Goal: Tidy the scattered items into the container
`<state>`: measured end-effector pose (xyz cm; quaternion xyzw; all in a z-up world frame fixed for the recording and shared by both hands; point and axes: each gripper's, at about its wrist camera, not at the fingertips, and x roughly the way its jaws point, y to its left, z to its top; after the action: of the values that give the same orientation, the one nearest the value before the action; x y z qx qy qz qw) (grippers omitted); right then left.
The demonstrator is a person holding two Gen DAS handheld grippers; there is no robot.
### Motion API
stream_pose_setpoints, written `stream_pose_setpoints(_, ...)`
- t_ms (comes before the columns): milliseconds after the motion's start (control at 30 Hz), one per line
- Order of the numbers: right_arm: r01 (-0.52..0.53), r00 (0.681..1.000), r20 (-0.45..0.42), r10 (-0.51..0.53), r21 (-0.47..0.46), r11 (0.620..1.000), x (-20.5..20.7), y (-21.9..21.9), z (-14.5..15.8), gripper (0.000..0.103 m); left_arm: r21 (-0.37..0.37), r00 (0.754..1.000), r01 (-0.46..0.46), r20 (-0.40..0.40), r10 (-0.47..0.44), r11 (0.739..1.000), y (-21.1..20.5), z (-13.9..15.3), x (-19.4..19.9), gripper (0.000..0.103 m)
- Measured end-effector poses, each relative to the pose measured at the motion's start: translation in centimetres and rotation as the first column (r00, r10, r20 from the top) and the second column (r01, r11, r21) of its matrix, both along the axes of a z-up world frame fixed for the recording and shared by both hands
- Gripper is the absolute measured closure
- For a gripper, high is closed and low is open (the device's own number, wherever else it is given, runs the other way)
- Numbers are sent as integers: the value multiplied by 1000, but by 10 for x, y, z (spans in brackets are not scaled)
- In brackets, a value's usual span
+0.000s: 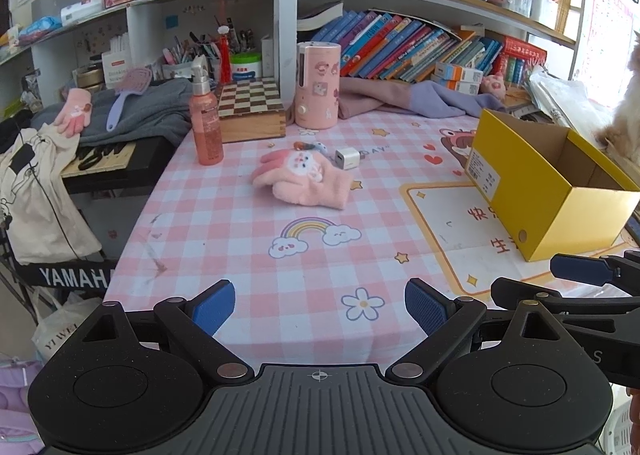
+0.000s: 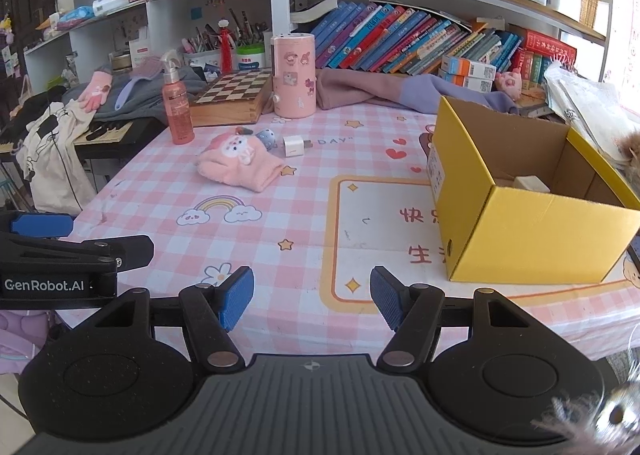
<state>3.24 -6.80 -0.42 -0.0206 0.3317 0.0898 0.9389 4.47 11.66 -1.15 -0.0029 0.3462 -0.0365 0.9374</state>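
Probably light, soft and floppy, that fluffy pink knitted glove on the checked surface: best pinched mid-body. Both claws open, empty.

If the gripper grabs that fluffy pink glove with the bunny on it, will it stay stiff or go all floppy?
The pink glove looks like soft fleece lying slumped on the tablecloth, so it will probably droop from the pads. It likely weighs little. Its fuzzy surface should grip well, not slip.
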Motion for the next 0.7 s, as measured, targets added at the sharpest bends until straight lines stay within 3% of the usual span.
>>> stream_pose_setpoints(700,-26,1000,8,26,4,1000,35,2,-2,40,20,1000,-14,11,14,1000,-1,0,29,9)
